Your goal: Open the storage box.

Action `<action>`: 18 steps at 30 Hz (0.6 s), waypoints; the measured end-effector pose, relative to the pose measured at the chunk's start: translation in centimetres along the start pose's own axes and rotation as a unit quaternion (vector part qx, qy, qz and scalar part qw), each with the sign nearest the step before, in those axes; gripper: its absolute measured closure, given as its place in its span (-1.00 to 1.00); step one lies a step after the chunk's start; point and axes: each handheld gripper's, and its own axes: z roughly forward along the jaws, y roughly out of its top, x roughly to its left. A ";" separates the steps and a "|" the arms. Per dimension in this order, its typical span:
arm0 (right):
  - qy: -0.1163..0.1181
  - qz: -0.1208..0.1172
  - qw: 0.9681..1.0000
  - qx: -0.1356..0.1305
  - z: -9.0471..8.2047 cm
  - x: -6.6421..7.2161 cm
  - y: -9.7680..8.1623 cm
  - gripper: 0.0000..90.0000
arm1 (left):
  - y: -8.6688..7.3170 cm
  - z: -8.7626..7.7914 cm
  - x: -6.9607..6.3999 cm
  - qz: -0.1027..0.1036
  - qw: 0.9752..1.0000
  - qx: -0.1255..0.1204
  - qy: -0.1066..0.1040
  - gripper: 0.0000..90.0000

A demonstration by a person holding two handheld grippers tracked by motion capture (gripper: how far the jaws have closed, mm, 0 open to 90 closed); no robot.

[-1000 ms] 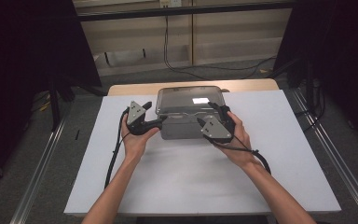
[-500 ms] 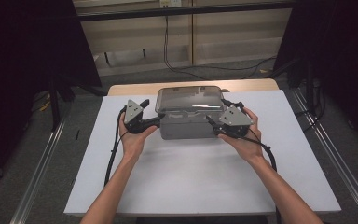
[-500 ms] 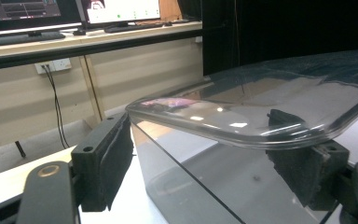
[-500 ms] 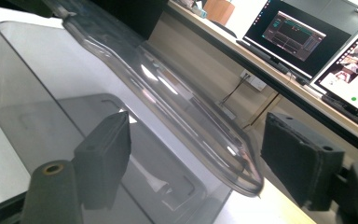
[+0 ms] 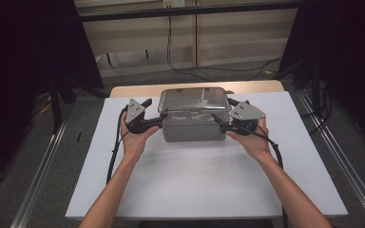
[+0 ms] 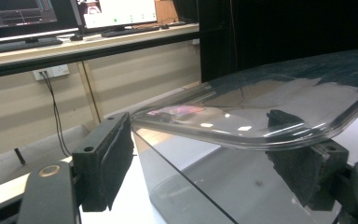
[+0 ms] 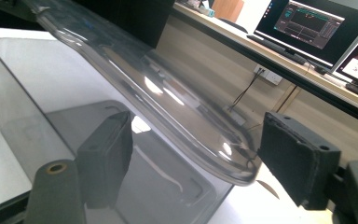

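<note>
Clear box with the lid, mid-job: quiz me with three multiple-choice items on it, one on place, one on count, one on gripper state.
1. Where does the clear box stand?
A. On the white table top, toward its far edge
B. On the floor beside the table
C. On a shelf at the wall

2. How many grippers are at the box?
A. None
B. One
C. Two

3. How do the left gripper's jaws stand at the lid?
A. Shut tight with nothing between them
B. Apart, with the lid's rim between them
C. Closed on a cable

Answers:
1 A: the high view shows the box on the white table top, near its far edge.
2 C: the left gripper is at one end, the right gripper at the other.
3 B: the left gripper view shows the rim passing between the two spread pads.
</note>
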 end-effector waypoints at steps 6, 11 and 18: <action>0.002 0.024 1.000 -0.010 0.2 -1.1 0.0 -0.35 | 0.3 0.1 0.2 0.001 1.000 -0.002 0.002 -0.49; 0.015 0.024 1.000 -0.009 0.7 -1.5 0.2 -0.29 | 0.7 0.5 0.3 0.009 1.000 -0.007 -0.002 -0.46; 0.021 0.034 0.999 -0.014 0.9 -1.8 0.3 -0.17 | 0.8 0.8 0.5 0.007 1.000 -0.002 -0.007 -0.39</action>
